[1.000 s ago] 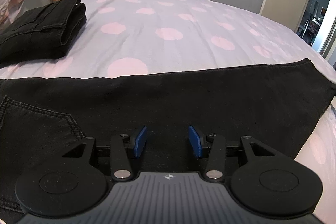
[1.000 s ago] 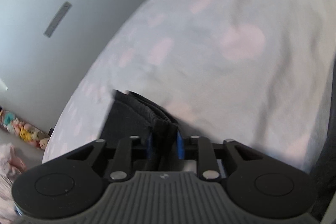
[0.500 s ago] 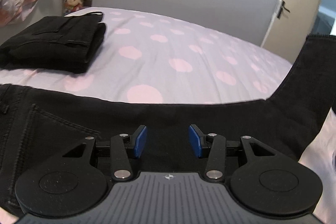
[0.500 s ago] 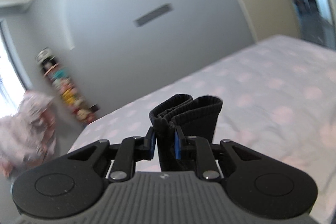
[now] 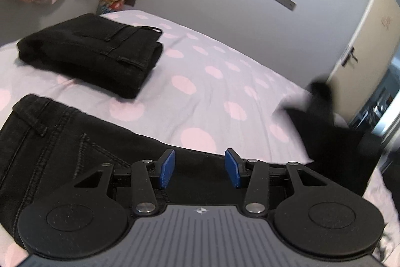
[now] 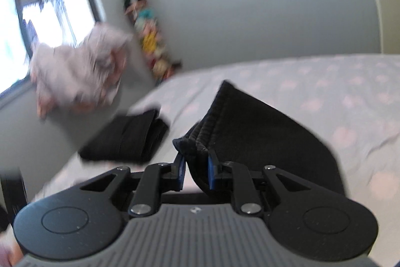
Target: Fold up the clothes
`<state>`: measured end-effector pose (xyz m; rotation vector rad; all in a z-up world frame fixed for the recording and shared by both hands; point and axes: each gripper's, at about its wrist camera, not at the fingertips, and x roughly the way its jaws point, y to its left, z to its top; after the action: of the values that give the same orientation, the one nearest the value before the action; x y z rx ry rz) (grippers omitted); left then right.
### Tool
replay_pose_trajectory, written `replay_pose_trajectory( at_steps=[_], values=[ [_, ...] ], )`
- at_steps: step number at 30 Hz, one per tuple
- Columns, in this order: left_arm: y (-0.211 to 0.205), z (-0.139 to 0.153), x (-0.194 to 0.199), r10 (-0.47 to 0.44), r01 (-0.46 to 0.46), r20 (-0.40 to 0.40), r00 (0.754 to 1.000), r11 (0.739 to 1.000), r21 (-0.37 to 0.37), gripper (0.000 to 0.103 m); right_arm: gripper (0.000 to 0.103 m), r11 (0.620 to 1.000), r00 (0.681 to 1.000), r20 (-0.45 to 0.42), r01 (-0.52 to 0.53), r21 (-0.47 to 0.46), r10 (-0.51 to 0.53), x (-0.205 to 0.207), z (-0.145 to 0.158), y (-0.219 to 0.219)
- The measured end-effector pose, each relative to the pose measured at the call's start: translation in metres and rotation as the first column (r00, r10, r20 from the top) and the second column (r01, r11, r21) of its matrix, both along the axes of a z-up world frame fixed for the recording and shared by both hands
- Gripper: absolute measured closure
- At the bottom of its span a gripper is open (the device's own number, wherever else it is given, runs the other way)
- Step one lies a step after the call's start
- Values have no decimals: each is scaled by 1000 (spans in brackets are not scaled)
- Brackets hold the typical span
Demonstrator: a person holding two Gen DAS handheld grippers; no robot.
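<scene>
The right claw is clamped on the bunched hem of the black jeans, lifted above the bed; the left claw stands apart over the waistband end, gripping nothing; the jeans' long axis runs waistband to hem, which probably folds toward the waistband; a folded pair lies beyond.

My blue pads look smooth and matt, on matt black plastic linkages with bright metal pivots. The black jeans are coarse, stitched denim. The bed sheet is soft, matt cloth, lightly creased.
</scene>
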<state>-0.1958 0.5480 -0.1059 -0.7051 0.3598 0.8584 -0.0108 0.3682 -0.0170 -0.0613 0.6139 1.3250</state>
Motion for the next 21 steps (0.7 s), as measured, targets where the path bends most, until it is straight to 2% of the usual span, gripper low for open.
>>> replay_pose_trajectory(
  at_steps=[3,6,12,13,15,17,19,21],
  values=[
    [4,1,-8,5,-4,46,999,1000,-29,51,82,996,999,-2,-39,-85,39,-24,-41,6],
    [4,0,-7,-9,11,48,999,999,-33,51,82,984,998,-10,-65,-166,64,-39,-76,15],
    [-4,-4,12,-98,100,28,995,994,-51,51,81,958,996,32,-69,-279,81,-42,-119,29],
    [-7,-5,17,-115,116,17,993,992,-51,51,77,957,996,32,-72,-280,85,-41,-123,30],
    [-12,-7,26,-147,147,-8,989,988,-48,51,75,955,993,51,-87,-283,106,-43,-124,29],
    [-16,-11,34,-168,167,-33,985,985,-53,51,64,953,990,54,-112,-281,132,-43,-117,21],
    [-19,-14,38,-179,176,-43,983,982,-63,51,58,959,989,43,-127,-253,142,-40,-108,14],
    [-21,-17,40,-186,182,-46,982,980,-75,51,57,968,989,39,-131,-212,143,-35,-96,1]
  ],
)
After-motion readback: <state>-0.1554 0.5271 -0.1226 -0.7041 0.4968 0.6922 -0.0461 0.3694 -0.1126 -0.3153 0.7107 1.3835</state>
